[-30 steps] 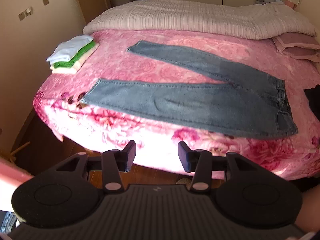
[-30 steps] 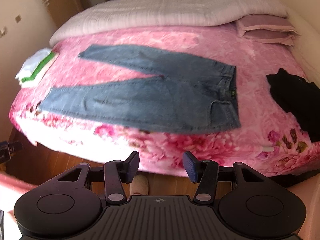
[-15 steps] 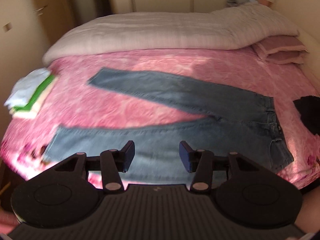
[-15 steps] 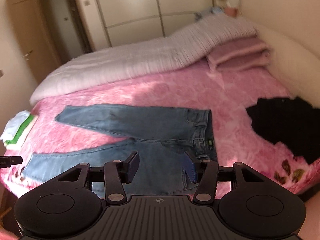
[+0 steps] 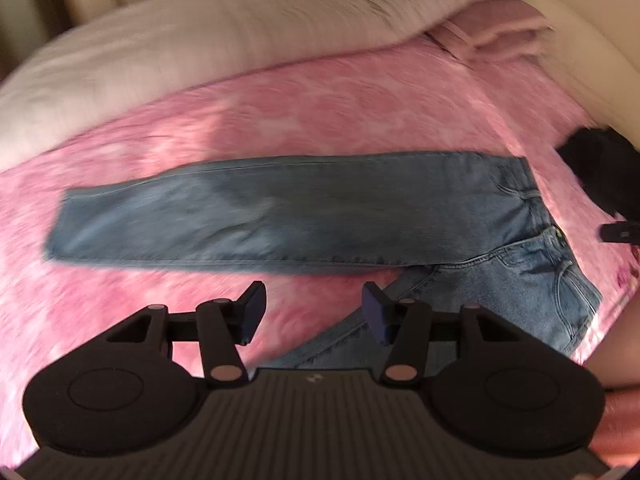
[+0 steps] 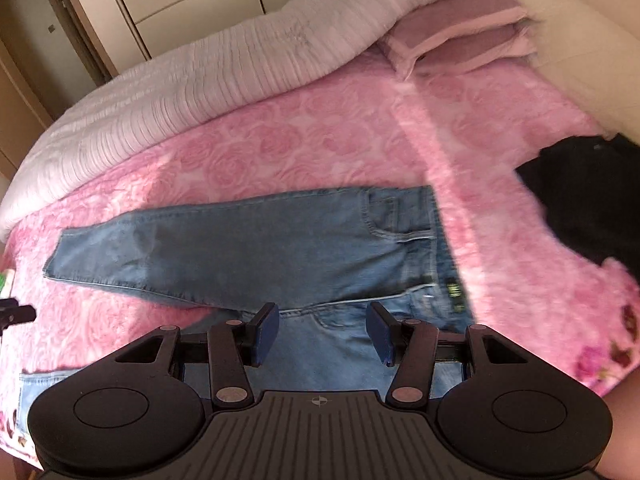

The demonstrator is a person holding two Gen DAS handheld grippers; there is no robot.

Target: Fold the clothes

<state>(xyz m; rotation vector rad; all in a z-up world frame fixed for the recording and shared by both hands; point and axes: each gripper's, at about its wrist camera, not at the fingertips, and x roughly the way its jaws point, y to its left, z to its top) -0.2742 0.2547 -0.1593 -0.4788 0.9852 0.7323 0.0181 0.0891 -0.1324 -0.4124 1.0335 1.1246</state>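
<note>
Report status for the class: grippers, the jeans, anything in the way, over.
Left gripper open, jaws just widened, nothing between them; right gripper open, empty. Jeans flat on pink bedspread, unfolded. Black garment beside waistband, apart.

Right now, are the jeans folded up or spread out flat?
Spread out flat. The jeans lie unfolded on the pink bedspread, both legs stretched apart sideways from the waist.

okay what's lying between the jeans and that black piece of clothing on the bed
Nothing: only bare pink bedspread separates the jeans from the black garment, clearest in the right wrist view.
</note>
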